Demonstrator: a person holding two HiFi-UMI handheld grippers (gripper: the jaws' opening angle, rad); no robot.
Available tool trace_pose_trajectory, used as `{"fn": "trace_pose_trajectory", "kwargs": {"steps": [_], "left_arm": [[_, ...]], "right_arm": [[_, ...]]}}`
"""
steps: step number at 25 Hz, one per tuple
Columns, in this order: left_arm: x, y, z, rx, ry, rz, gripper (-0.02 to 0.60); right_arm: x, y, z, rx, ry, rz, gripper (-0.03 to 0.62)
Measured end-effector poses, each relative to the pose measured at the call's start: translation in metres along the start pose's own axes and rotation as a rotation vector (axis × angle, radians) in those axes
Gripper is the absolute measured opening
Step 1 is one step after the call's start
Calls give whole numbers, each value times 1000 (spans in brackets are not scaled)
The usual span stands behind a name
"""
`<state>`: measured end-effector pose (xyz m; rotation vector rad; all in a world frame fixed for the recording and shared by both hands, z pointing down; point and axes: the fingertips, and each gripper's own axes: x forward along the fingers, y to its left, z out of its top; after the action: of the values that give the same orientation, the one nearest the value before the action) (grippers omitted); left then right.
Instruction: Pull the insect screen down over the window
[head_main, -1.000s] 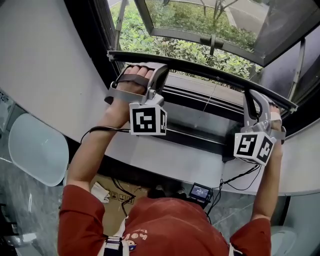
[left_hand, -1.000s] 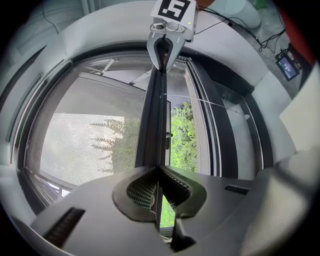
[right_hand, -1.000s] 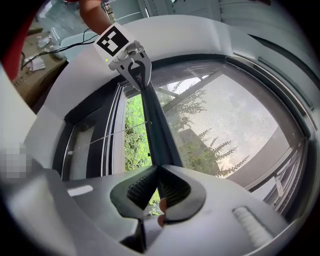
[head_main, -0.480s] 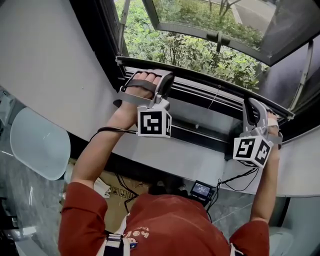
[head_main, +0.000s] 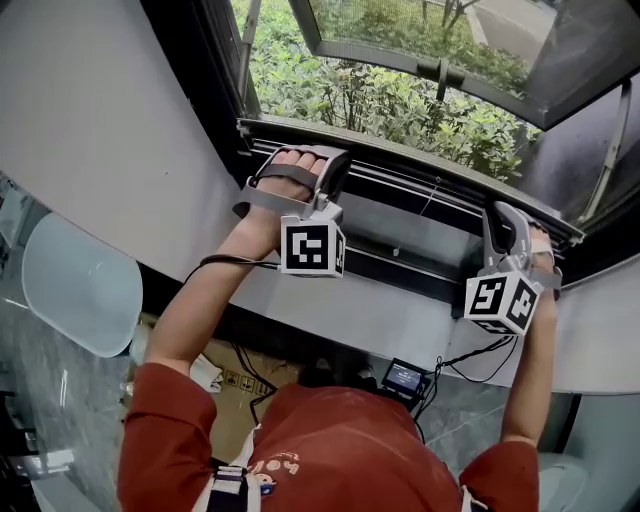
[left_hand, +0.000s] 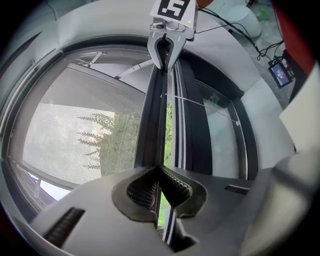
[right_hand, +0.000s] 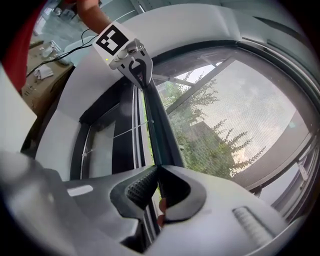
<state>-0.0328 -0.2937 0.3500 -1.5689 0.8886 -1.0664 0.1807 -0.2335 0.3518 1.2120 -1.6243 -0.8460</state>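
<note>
Two tongs (head_main: 325, 160) (head_main: 500, 218), one insect screen (left_hand: 90, 135), one window (head_main: 430, 45), one person (head_main: 330, 450).

Head view looks steeply down onto the screen bar (head_main: 400, 172); the 2 gripper views, close in, sight along that shared bar from opposite ends.

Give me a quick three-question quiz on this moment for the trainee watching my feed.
1. True or false: the left tongs are shut on the screen's pull bar.
2. The right tongs grip: A) the same pull bar, B) a loose cable, C) nothing.
3. Short answer: does any gap show between the pull bar and the window frame?
Key: 1 true. 2 A. 3 yes, a thin sliver of greenery shows there.
</note>
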Motion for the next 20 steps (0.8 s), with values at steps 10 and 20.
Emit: {"fn": "trace_pose_trajectory", "kwargs": {"steps": [10, 20], "left_arm": [[9, -30, -3, -23, 1, -56, 25], [9, -38, -4, -47, -27, -79, 25]], "right_arm": [[10, 27, -11, 24, 26, 69, 35], [10, 35, -14, 46, 50, 91, 35]]}}
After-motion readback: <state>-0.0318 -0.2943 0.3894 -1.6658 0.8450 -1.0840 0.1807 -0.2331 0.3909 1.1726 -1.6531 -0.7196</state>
